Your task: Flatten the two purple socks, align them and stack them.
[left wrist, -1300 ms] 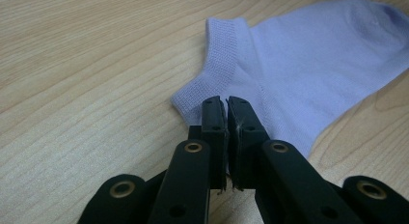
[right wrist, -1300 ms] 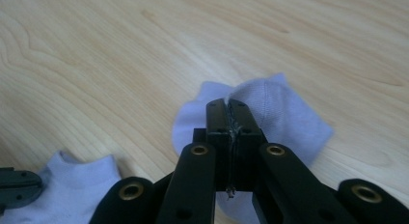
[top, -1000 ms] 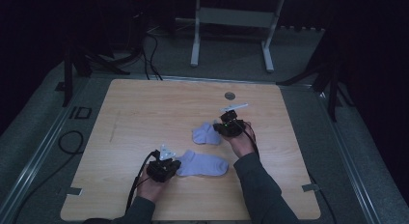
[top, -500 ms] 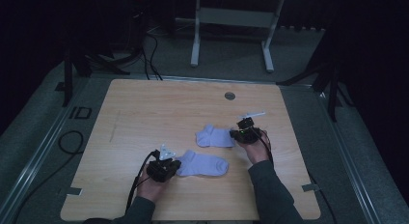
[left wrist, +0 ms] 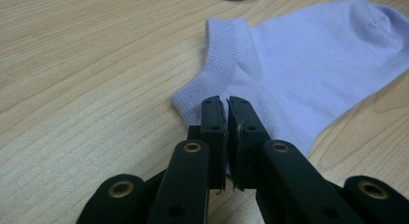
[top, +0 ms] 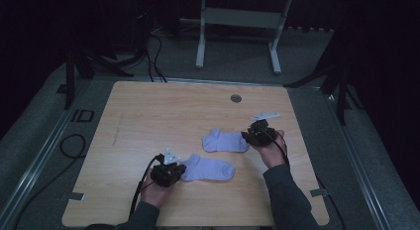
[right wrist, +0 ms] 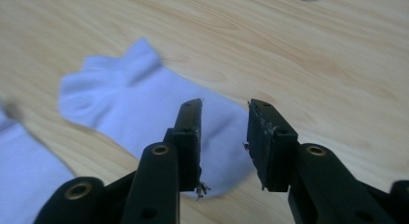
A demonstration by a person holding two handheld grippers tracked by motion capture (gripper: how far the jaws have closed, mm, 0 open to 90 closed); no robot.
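Table: a light wooden table (top: 148,121) is sitting under the high view, with a small round dark fitting (top: 236,98) set in it near the far edge.

Near sock: a pale lilac sock (top: 208,168) is lying flat on the table toward the person's side, its cuff end pointing to the left gripper. In the left gripper view the sock (left wrist: 299,64) is showing its ribbed cuff just ahead of the jaws.

Far sock: a second lilac sock (top: 225,141) is lying flat a little farther up the table and to the right, close to the first but apart from it. In the right gripper view this sock (right wrist: 144,103) is spreading out under and ahead of the jaws, and a corner of the near sock is showing at the lower left.

Left gripper: the left gripper (top: 168,173) is resting low at the cuff end of the near sock. In its own view the gripper (left wrist: 226,113) is pinching its jaws almost together, with only a thin slit between them, right at the sock's heel edge; whether cloth is caught in that slit, I cannot tell.

Right gripper: the right gripper (top: 255,133) is hovering at the right end of the far sock. In its own view the gripper (right wrist: 224,120) is holding its jaws apart with a clear gap, nothing between them, the sock's end lying beneath.

Hands: a hand (top: 156,193) is holding the left gripper, and the other hand (top: 272,150) is holding the right one, both sleeves coming in from the bottom.
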